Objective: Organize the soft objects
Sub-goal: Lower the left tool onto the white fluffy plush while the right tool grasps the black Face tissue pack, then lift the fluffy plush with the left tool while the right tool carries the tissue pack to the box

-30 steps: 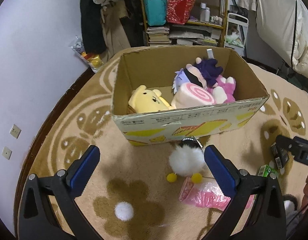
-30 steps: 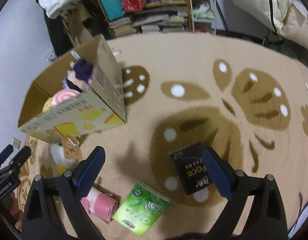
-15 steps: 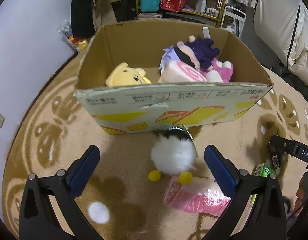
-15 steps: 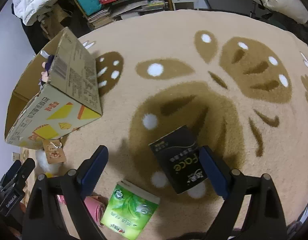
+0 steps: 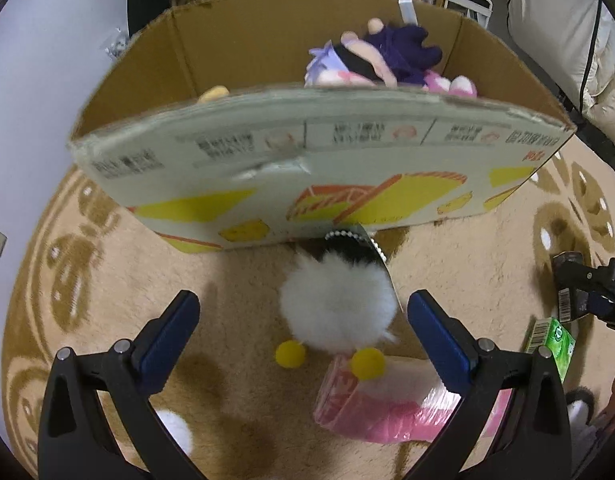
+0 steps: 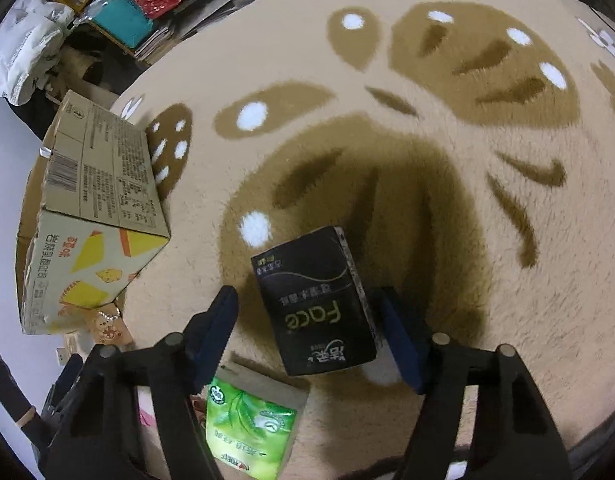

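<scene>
My right tool (image 6: 307, 330), closing w/ gaps both sides of the black tissue pack (image 6: 315, 300), could nudge it crooked; left tool (image 5: 303, 330), spread around the white plush (image 5: 337, 306), may snag the pink bag (image 5: 387, 404).

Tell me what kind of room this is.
Most likely a lived-in bedroom or living room at home: a plush patterned carpet covers the floor, cluttered shelves line the wall, and a cardboard box holds stuffed toys.
</scene>
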Available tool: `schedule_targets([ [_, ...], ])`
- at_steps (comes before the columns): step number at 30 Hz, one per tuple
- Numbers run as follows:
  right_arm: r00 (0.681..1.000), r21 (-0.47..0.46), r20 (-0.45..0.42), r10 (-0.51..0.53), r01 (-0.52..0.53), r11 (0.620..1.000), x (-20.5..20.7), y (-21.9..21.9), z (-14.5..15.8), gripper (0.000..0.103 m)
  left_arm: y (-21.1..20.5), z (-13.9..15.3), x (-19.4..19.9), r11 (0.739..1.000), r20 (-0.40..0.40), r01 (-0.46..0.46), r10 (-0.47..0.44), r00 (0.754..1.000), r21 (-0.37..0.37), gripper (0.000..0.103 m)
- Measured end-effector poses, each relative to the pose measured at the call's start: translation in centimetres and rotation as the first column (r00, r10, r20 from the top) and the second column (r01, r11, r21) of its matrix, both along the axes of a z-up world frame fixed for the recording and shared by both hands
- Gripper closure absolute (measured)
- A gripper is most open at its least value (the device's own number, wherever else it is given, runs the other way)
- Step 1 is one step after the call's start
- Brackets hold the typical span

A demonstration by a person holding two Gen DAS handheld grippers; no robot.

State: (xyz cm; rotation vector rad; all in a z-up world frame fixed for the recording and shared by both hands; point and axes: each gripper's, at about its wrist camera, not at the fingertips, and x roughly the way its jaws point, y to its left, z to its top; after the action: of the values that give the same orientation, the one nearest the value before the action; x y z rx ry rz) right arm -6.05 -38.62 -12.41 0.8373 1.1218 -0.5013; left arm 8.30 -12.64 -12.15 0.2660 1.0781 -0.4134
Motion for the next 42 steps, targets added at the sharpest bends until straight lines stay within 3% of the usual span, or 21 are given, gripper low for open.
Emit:
schedule_targets([
  [3, 0.999, -0.036, -0.020, 0.033, -0.034, 0.999, 0.7, 0.5, 0.0, 0.032, -0.3, -1.1, 0.1, 1.000, 0.000, -0.001, 0.001, 1.000, 0.028, 0.001],
  [5, 0.997, -0.079, -0.048, 0.063, -0.067, 0.995, 1.5, 1.1, -0.1, 0.046, -0.8, -1.9, 0.0, 0.998, 0.004, 0.002, -0.002, 1.000, 0.058, 0.001],
  [10, 0.994, -0.119, -0.040, 0.098, -0.102, 0.988, 2.1, 1.8, 0.3, 0.048, -1.1, -2.7, 0.1, 0.998, -0.002, -0.009, 0.009, 1.000, 0.062, 0.001],
  [13, 0.992, -0.128, -0.001, 0.123, -0.122, 0.984, 2.4, 2.3, 0.9, 0.048, -1.4, -2.6, 0.1, 0.999, -0.006, -0.003, 0.003, 1.000, 0.042, 0.009],
  [17, 0.985, -0.147, 0.014, 0.172, -0.168, 0.975, 3.2, 3.2, 1.3, 0.049, -1.8, -2.2, -0.4, 1.000, 0.005, 0.024, -0.024, 1.000, -0.004, 0.030],
  [19, 0.980, -0.157, 0.019, 0.197, -0.192, 0.969, 3.7, 3.6, 1.4, 0.049, -2.0, -1.8, -0.7, 1.000, 0.028, 0.028, -0.028, 0.999, -0.002, 0.061],
  [20, 0.979, -0.159, 0.023, 0.205, -0.199, 0.967, 3.8, 3.7, 1.5, 0.049, -2.0, -1.6, -0.8, 1.000, 0.035, 0.022, -0.022, 0.999, 0.003, 0.068],
  [27, 0.961, -0.189, 0.076, 0.265, -0.247, 0.950, 4.7, 4.7, 2.6, 0.049, -0.4, -0.9, -0.8, 0.998, 0.002, -0.012, 0.012, 1.000, -0.059, 0.068],
  [42, 0.919, -0.262, 0.194, 0.343, -0.289, 0.921, 4.1, 6.6, 6.4, 0.050, 0.8, 5.5, -4.6, 0.999, 0.175, -0.016, 0.010, 0.985, 0.030, 0.068],
])
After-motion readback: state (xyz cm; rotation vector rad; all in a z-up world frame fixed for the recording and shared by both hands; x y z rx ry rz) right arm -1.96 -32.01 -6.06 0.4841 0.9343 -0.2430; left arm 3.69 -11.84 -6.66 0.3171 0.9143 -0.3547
